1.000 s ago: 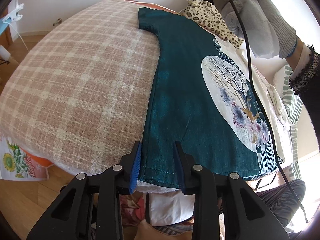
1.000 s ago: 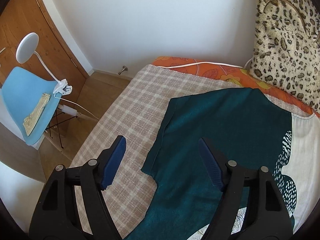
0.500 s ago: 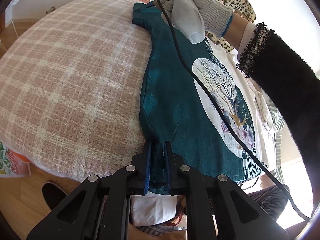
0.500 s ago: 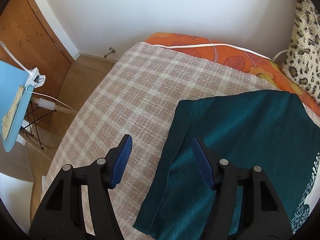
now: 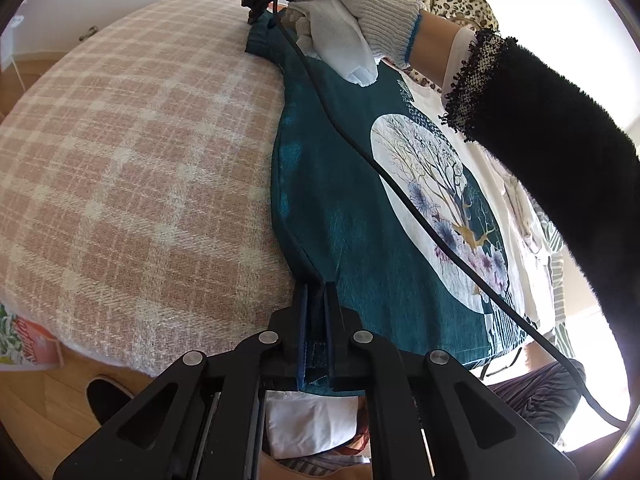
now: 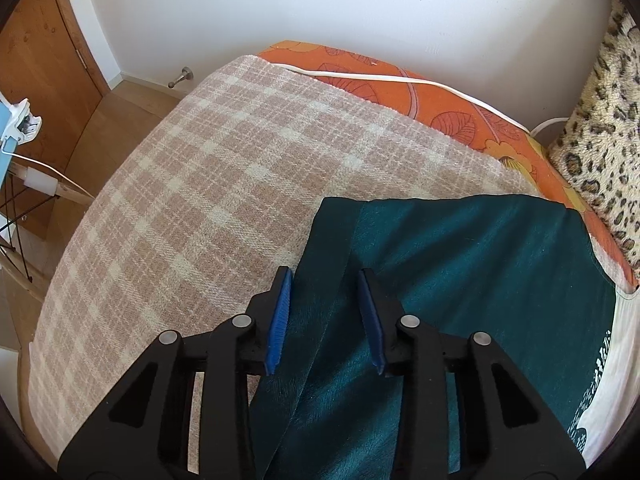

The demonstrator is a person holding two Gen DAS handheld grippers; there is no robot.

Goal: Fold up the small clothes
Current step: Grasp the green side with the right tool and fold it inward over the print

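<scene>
A small teal T-shirt (image 5: 344, 216) with a round white tree print lies flat on a pink plaid blanket (image 5: 132, 160). My left gripper (image 5: 315, 292) is shut on the shirt's near hem corner at the blanket's front edge. My right gripper (image 6: 324, 280) is open, its jaws straddling the teal sleeve (image 6: 332, 236) at the far end of the shirt, with the fabric lying between the blue pads. In the left wrist view the gloved right hand (image 5: 352, 20) holds that gripper down on the sleeve.
An orange leaf-print sheet (image 6: 420, 92) and a leopard-print cushion (image 6: 600, 140) lie beyond the shirt by the white wall. A wooden door (image 6: 40, 60) and wood floor are at the left. A black cable (image 5: 400, 184) trails across the shirt.
My left gripper closed on the hem corner. My right gripper came down over the sleeve and its jaws narrowed around the fabric.
</scene>
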